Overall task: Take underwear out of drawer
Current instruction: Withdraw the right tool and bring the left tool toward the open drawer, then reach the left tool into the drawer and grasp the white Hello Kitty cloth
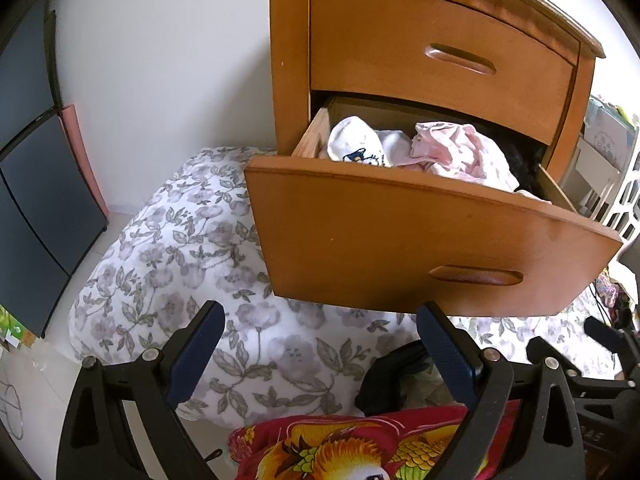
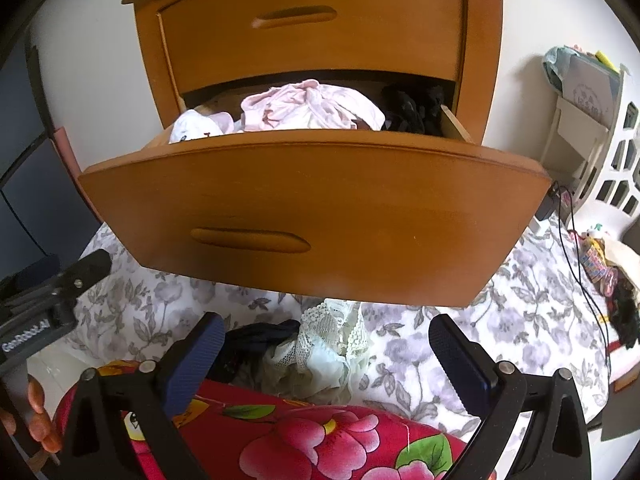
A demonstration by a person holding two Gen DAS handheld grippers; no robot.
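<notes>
Underwear [image 2: 316, 106] in open lower drawer [image 2: 312, 208], above bedspread [image 2: 500, 312]

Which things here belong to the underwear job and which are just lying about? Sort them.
For the job:
open lower drawer
pink garment
white garment
black garment
left gripper, jaws open
right gripper, jaws open

Lying about:
shut upper drawer
floral quilt
red flowered cloth
white basket

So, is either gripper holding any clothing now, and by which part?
Nothing is held. The left gripper and the right gripper are both open with bare fingers, below the open drawer. The pink underwear lies in it.
</notes>
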